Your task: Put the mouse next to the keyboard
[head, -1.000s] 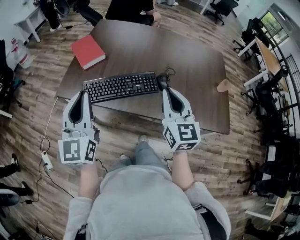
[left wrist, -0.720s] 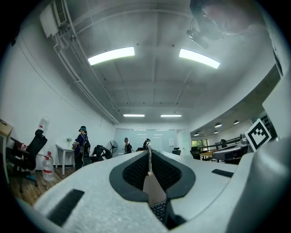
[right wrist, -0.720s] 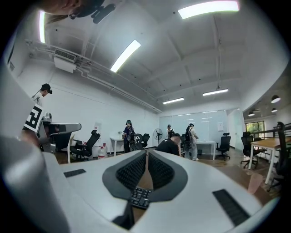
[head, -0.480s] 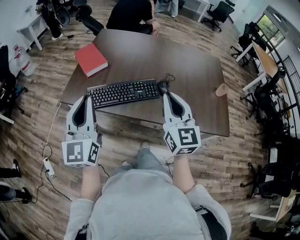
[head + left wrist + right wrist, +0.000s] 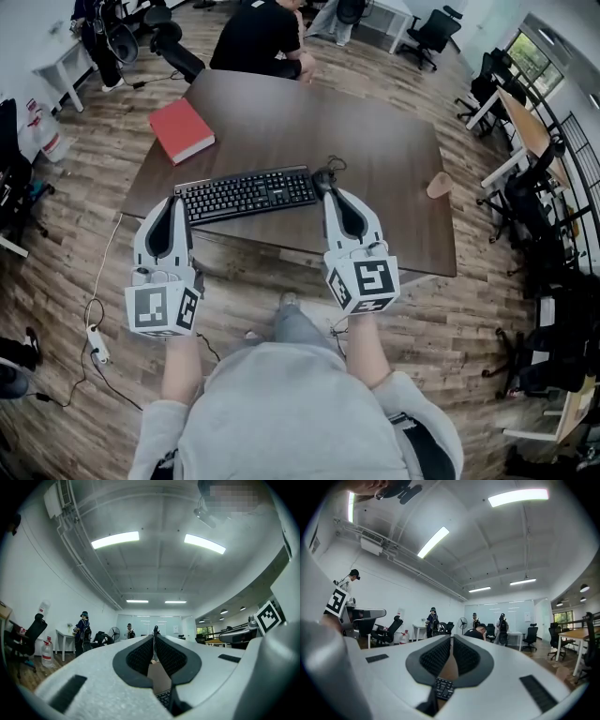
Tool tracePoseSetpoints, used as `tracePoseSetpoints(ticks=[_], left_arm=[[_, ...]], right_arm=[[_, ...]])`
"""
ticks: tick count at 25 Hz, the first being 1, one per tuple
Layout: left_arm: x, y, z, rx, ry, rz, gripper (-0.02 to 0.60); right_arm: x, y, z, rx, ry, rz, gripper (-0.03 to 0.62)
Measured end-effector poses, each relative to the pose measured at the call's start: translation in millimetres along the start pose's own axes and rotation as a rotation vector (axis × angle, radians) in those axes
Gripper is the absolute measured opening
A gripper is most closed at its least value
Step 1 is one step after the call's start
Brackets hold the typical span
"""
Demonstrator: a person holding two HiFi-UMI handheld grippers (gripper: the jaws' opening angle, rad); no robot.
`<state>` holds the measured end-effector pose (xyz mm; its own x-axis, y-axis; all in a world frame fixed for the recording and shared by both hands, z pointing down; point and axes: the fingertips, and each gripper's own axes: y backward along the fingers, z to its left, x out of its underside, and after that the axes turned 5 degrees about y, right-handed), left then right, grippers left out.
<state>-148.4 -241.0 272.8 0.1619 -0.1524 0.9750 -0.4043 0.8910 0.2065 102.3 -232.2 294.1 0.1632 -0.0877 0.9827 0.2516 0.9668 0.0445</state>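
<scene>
Left hand-held gripper (image 5: 174,199), right hand-held gripper (image 5: 330,193), both closed, empty; rounded mouse (image 5: 322,176) beside flat keyboard (image 5: 246,193).

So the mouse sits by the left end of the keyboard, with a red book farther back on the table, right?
Not quite. The mouse sits by the right end of the keyboard, not the left; the head view shows it. The red book does lie farther back on the table.

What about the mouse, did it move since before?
No. The mouse sits right at the right end of the keyboard, the same spot as in the earlier pictures.
</scene>
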Motion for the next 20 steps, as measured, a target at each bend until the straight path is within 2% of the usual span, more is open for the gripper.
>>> tracePoseSetpoints(ticks=[20], left_arm=[[3.6, -4.7, -0.1, 0.008, 0.009, 0.004, 0.023]], right_arm=[[4.4, 2.1, -2.8, 0.015, -0.024, -0.006, 0.02]])
